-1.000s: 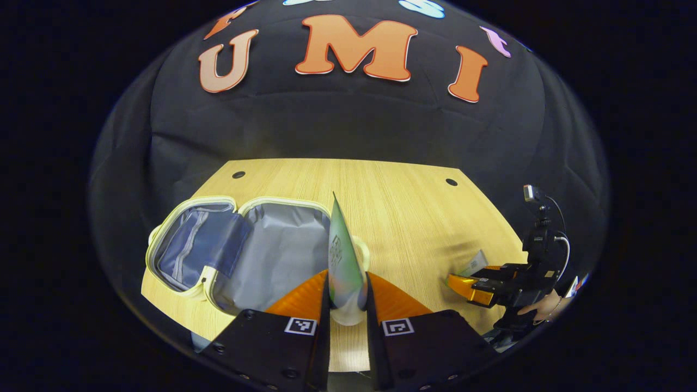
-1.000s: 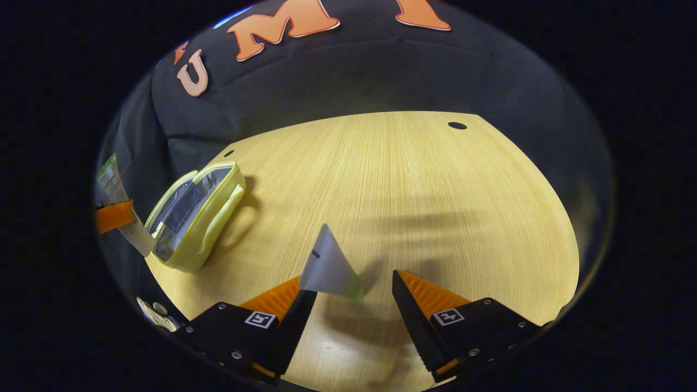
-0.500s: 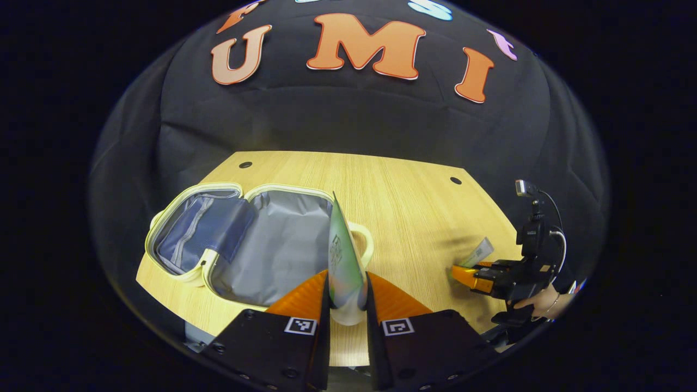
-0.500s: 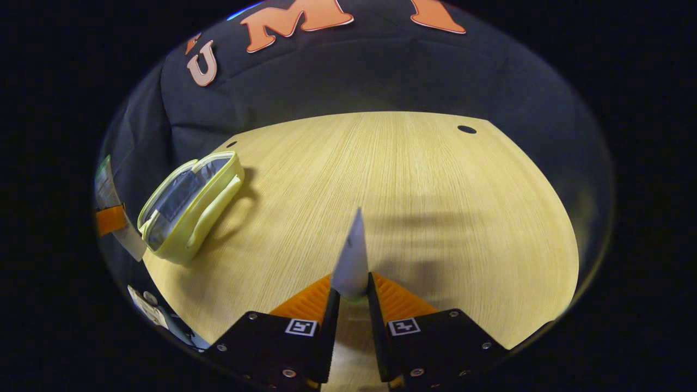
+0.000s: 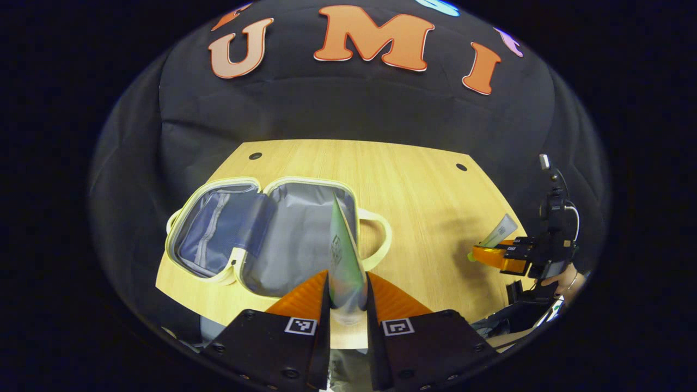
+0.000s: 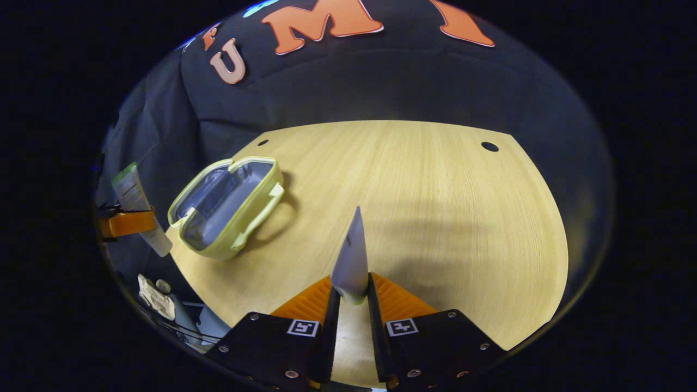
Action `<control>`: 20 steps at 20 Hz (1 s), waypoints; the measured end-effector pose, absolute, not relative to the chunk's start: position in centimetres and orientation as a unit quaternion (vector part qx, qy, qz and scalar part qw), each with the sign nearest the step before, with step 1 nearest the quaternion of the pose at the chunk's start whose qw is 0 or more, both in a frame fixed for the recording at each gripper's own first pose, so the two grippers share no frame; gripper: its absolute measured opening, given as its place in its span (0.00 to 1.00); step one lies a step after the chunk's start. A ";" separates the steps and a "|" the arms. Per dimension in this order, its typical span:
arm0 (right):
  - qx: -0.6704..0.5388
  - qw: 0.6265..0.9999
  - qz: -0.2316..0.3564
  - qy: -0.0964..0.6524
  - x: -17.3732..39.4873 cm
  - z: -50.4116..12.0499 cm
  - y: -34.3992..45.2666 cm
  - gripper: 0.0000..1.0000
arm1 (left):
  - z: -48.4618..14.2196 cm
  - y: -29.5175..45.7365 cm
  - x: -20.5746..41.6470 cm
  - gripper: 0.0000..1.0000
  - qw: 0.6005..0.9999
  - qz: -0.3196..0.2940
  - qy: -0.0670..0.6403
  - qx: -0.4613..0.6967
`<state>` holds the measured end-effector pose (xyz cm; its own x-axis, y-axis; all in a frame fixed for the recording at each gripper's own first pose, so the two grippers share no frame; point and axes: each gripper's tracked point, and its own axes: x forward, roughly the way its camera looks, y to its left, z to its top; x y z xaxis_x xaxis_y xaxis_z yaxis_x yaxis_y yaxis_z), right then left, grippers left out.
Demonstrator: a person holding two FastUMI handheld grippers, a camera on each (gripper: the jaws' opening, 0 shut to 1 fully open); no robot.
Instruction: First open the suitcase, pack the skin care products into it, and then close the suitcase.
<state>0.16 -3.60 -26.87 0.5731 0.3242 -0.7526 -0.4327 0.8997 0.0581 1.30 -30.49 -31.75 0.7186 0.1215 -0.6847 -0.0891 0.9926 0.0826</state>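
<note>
Suitcase (image 5: pixel 272 234): lying open on the table (image 5: pixel 425 196), left of centre.
Left gripper (image 5: pixel 347 296): you are clenching it on the green tube (image 5: pixel 342 261), above the suitcase's near edge.
Right gripper (image 6: pixel 351 296): you are gripping the grey tube (image 6: pixel 351 261), lifted above the table.

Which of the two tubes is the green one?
The tube in the left gripper: the green tube, held in front of the open suitcase. The right gripper's tube is grey.

green tube (image 5: pixel 343 261) cap hidden between gripper fingers (image 5: pixel 305 296)
</note>
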 end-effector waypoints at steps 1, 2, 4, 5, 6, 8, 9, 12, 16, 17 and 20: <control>-0.066 0.884 0.220 0.408 -0.1 -26.2 -3.1 0.31 | -31.4 -29.9 1.3 0.29 0.925 0.053 0.377 0.020; -0.063 0.882 0.226 0.408 -0.3 -25.8 -2.4 0.31 | -31.0 -29.2 1.3 0.29 0.923 0.048 0.381 0.020; -0.052 0.879 0.230 0.414 -0.8 -25.2 -0.9 0.31 | -30.7 -27.8 1.5 0.29 0.918 0.037 0.395 0.026; -0.048 0.877 0.231 0.418 -0.9 -25.0 0.0 0.31 | -30.9 -27.1 1.7 0.29 0.913 0.031 0.405 0.028; -0.044 0.877 0.232 0.419 -1.1 -24.8 0.9 0.31 | -31.0 -26.5 2.0 0.29 0.908 0.022 0.417 0.028; -0.034 0.875 0.233 0.423 -1.3 -24.3 2.8 0.31 | -31.6 -25.1 2.2 0.29 0.896 0.004 0.444 0.032; -0.023 0.873 0.231 0.430 -1.5 -24.2 3.8 0.31 | -32.0 -24.3 2.4 0.29 0.888 -0.005 0.459 0.034; 0.023 0.874 0.208 0.439 -1.8 -23.9 6.8 0.31 | -33.6 -22.3 3.8 0.29 0.864 -0.040 0.500 0.033; 0.045 0.881 0.162 0.442 -2.2 -24.5 8.6 0.31 | -36.3 -19.4 7.6 0.30 0.837 -0.077 0.540 0.039; 0.045 0.883 0.149 0.444 -2.3 -24.8 8.9 0.31 | -37.2 -18.7 8.4 0.29 0.827 -0.077 0.555 0.043; 0.057 0.887 0.116 0.443 -2.8 -24.9 9.7 0.31 | -39.1 -18.9 10.5 0.29 0.804 -0.098 0.585 0.044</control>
<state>-2.79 9.75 -24.88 0.5804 0.2570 -0.7728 -0.1560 0.9664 0.2042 10.50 -18.92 -39.10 0.2962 -0.1053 -0.9493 0.2092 0.9769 -0.0430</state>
